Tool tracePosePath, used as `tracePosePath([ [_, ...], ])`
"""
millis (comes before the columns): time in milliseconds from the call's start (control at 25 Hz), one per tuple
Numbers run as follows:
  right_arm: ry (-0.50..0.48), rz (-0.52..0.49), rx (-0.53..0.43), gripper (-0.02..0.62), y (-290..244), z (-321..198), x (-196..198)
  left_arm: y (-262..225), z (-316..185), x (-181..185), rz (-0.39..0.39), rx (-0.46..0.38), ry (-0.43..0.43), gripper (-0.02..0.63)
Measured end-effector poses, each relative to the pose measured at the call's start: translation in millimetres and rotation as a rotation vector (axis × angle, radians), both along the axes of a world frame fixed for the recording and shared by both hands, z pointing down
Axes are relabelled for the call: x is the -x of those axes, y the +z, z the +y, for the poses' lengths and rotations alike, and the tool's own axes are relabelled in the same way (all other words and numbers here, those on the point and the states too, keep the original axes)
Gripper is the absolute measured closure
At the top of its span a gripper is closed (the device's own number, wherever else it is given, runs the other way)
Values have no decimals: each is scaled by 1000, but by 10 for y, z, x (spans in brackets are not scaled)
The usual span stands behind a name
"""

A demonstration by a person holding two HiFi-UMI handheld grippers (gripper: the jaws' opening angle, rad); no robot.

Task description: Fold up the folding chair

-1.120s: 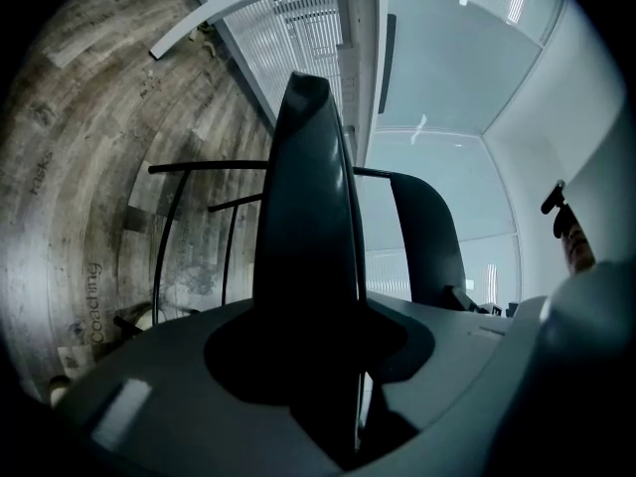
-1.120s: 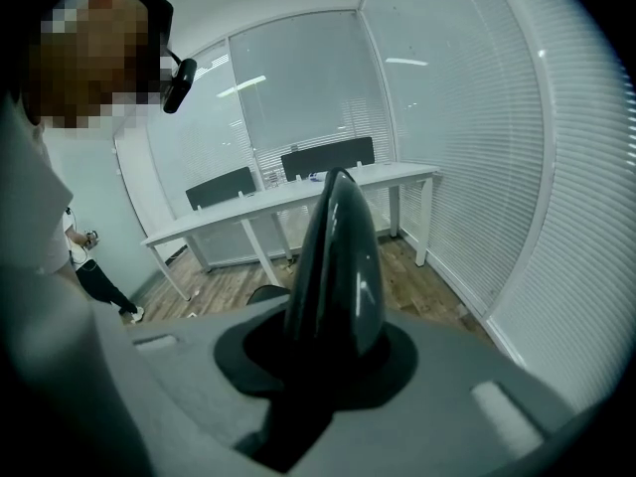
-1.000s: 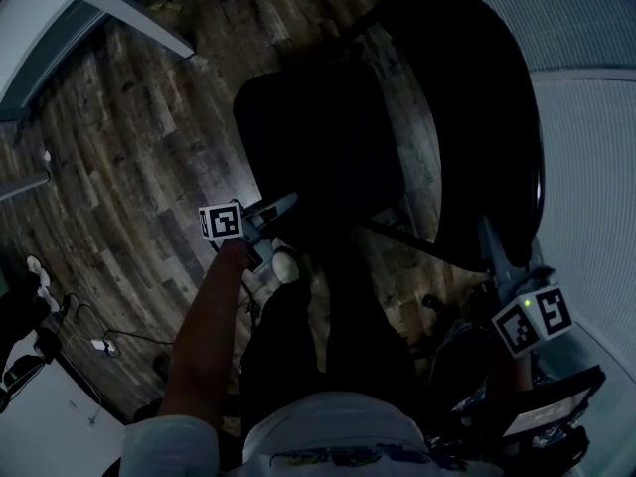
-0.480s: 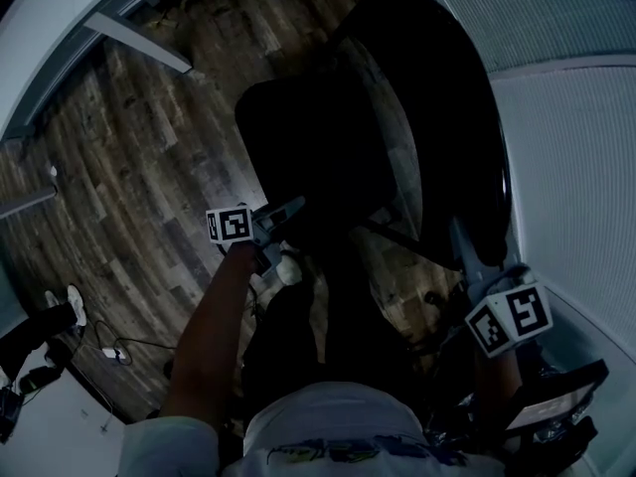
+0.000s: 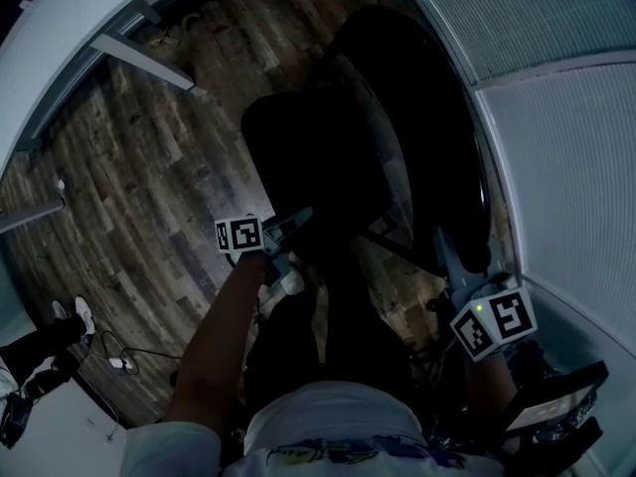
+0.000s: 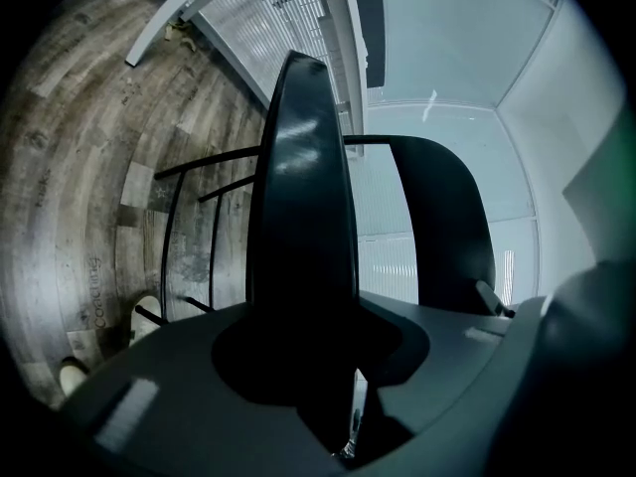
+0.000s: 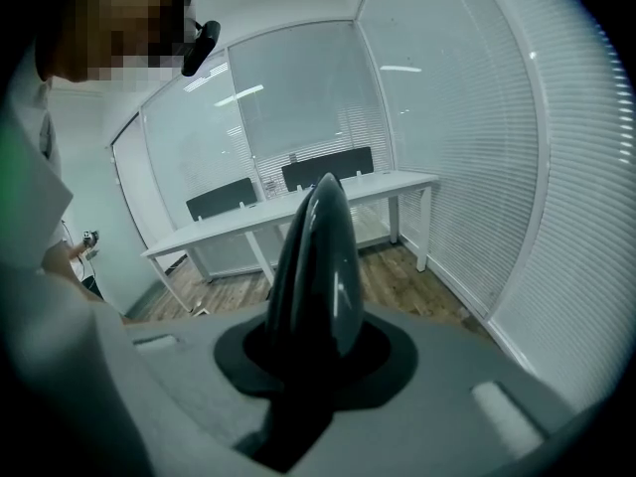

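Observation:
The black folding chair stands in front of me on the wood floor. Its seat (image 5: 318, 157) is tipped up towards the backrest (image 5: 427, 117). My left gripper (image 5: 298, 219) is shut on the seat's near edge, and in the left gripper view the seat (image 6: 303, 197) rises edge-on from between the jaws of that gripper (image 6: 308, 366), with the backrest (image 6: 442, 217) behind it. At the lower right my right gripper (image 5: 449, 253) is shut on the backrest's top edge. The glossy backrest edge (image 7: 318, 256) runs up out of that gripper (image 7: 308, 361).
The chair's thin leg tubes (image 6: 189, 227) stand over the floor. A white wall with blinds (image 5: 556, 167) is close on the right. A white long table (image 7: 298, 212) with two chairs is across the room. A cable and plug (image 5: 114, 361) lie at lower left.
Both grippers have risen a little with the chair. The seat has swung up closer to the backrest, and the right gripper has shifted left.

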State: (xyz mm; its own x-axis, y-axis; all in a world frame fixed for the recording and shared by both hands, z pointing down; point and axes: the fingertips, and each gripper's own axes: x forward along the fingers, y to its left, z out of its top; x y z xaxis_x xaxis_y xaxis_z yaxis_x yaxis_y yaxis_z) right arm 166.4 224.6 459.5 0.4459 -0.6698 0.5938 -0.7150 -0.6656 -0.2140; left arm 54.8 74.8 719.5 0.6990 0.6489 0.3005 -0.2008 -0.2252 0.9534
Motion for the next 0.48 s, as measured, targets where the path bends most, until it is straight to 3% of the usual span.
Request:
tracePosePath([
  [480,12,-7,-16,522,-109,-22,37,-226,216,-257,-81,-90,20,483],
])
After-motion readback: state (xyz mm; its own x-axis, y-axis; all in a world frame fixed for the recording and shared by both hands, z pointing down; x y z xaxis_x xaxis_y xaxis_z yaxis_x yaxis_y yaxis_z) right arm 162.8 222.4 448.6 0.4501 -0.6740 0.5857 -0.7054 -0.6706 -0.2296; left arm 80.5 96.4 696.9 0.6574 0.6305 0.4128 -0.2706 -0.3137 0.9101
